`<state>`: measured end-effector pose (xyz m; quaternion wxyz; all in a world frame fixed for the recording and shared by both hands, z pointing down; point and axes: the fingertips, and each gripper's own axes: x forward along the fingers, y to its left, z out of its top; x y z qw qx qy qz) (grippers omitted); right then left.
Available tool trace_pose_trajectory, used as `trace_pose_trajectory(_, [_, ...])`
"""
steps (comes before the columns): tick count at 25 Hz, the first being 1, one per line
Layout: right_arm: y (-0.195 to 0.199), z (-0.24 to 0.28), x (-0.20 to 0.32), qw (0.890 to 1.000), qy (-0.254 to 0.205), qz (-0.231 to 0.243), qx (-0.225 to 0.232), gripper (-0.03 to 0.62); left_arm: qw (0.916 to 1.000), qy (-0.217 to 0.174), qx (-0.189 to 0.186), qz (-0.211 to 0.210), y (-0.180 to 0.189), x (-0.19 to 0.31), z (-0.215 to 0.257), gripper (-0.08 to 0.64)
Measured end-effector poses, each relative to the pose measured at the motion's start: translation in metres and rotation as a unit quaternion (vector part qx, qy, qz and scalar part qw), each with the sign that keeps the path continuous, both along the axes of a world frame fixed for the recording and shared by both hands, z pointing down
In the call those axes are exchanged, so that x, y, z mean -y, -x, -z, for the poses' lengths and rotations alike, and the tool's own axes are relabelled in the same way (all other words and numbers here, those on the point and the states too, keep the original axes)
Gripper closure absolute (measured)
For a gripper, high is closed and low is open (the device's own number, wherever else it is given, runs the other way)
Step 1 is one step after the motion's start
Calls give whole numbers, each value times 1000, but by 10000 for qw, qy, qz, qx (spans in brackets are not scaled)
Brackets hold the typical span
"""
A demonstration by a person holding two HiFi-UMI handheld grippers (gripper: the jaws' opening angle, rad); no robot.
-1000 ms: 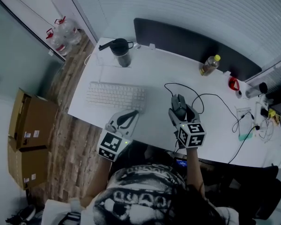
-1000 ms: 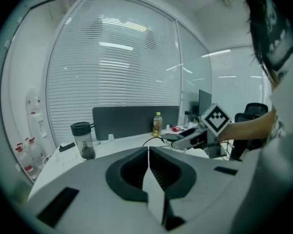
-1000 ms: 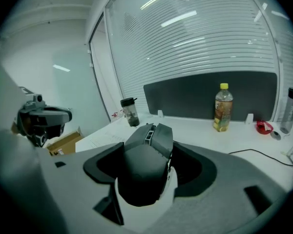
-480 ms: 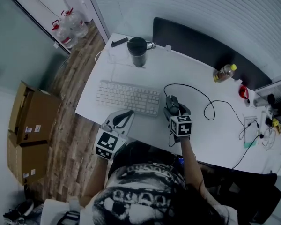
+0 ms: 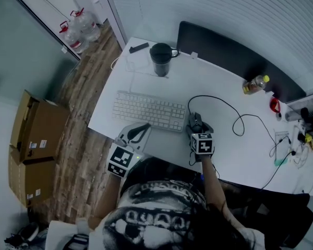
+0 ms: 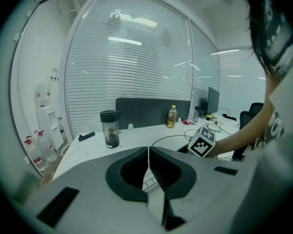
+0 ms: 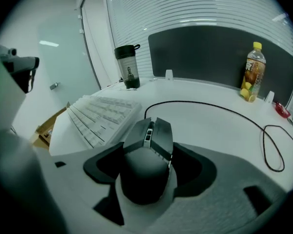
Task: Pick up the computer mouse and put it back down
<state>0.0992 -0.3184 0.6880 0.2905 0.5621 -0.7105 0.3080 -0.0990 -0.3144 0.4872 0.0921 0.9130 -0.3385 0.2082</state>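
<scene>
Black mouse (image 7: 146,161) pinched in wide-spread right claw (image 7: 150,143); left claw (image 6: 148,167) closed, empty. I'd seat it flat on counter (image 7: 210,126), then release.

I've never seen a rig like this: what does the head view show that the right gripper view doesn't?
Only the head view: the water jugs, the person's patterned top, and the marker cube on the right claw. Only the right gripper view: the scroll wheel of the mouse, held between that claw's jaws. Both: white keyboard, dark tumbler, yellow-capped bottle, mouse cable.
</scene>
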Motion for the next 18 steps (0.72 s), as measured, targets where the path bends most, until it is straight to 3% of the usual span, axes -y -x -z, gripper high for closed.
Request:
trace_pose_trajectory(5, [2, 0, 0, 10000, -77, 28, -13, 288, 9999, 41, 8, -100, 2, 3, -4, 554])
trace_pose_trajectory(9, [-1, 8, -1, 9993, -185, -228, 225, 288, 9995, 44, -59, -301, -8, 2, -4, 554])
trace_pose_trajectory(14, [-8, 40, -9, 9974, -524, -351, 338, 288, 9981, 131, -91, -602, -23, -3, -9, 554])
trace_pose_trajectory(18, [-9, 68, -25, 9957, -753, -344, 416, 324, 9957, 198, -81, -899, -37, -10, -15, 554])
